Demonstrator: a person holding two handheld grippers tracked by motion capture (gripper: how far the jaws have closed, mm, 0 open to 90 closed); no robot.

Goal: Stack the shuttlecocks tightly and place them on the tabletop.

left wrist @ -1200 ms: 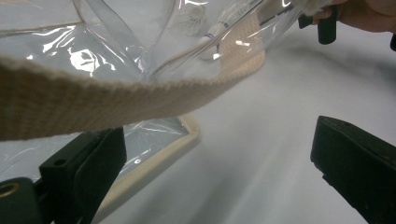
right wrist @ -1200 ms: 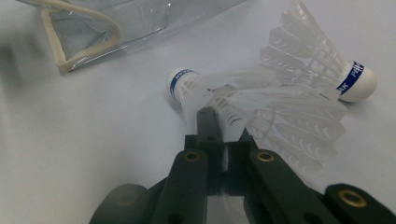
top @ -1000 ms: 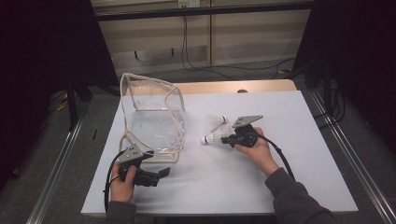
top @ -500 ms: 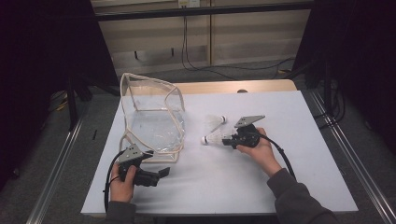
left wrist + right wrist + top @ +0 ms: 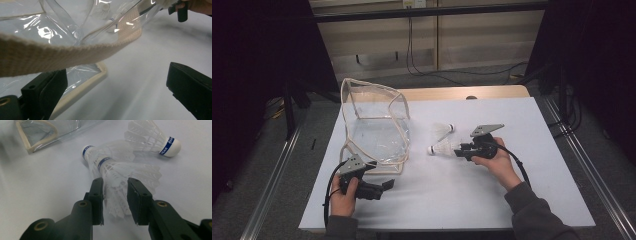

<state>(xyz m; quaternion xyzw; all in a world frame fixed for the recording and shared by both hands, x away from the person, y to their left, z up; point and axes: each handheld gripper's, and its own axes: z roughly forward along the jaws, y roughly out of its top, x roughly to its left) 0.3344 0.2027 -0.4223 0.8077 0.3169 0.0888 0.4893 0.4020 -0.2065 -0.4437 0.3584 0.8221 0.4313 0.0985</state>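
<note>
Two white shuttlecocks with blue-banded corks lie on the white table top (image 5: 452,200). The nearer shuttlecock (image 5: 439,148) (image 5: 115,173) has its feather skirt between the jaws of my right gripper (image 5: 457,150) (image 5: 113,185). Those jaws have just been opening and stand a little apart, and the shuttlecock looks blurred. The other shuttlecock (image 5: 444,129) (image 5: 152,138) lies just beyond it. A clear plastic bag (image 5: 377,130) with beige webbing trim stands open at the left. My left gripper (image 5: 387,186) (image 5: 117,77) is wide open near the bag's front corner, with the beige strap (image 5: 62,53) hanging across in front of it.
The bag's edge (image 5: 50,130) lies to the left of the shuttlecocks in the right gripper view. The right hand's gripper (image 5: 181,11) shows far off in the left gripper view. Metal rails run along both sides of the table, and cables hang behind it.
The right hand with its gripper has shifted very slightly to the right. The left hand, the bag and the far shuttlecock have kept still.
</note>
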